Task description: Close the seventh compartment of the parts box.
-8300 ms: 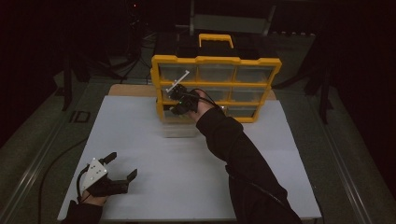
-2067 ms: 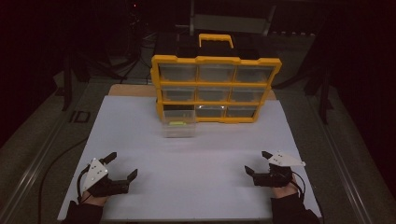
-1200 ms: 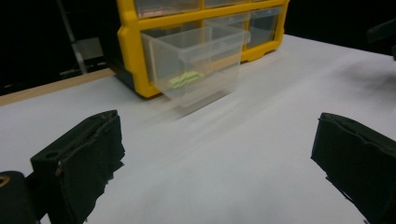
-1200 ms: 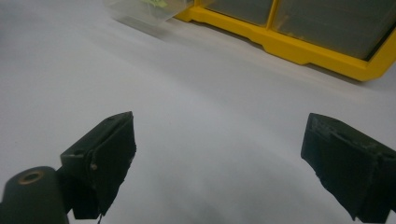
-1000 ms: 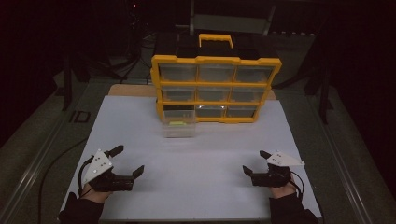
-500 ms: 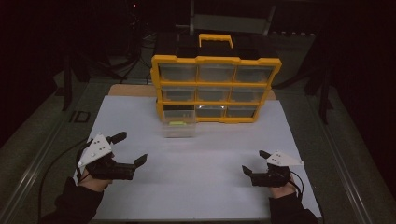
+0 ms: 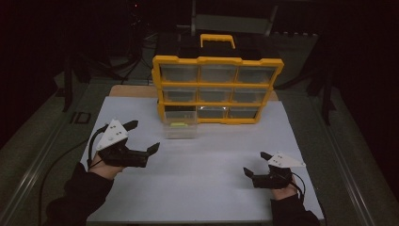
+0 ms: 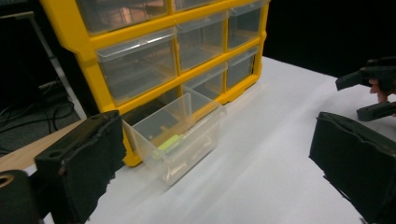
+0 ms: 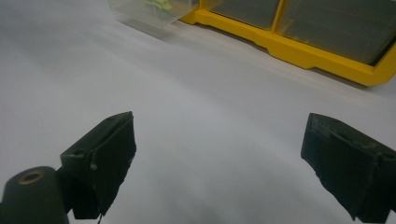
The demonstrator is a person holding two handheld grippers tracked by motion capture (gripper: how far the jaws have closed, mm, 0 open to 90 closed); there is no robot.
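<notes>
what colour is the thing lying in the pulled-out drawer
Yellow-green, lying in the clear drawer; the small item shows best in the left gripper view.

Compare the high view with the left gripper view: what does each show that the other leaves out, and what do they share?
High view: the yellow handle on top of the cabinet, and the person's dark sleeves. Left gripper view: the frayed black pads of the left claw, close up. Shared: the cabinet, the pulled-out clear drawer with something green inside, the white table and the open right claw.
</notes>
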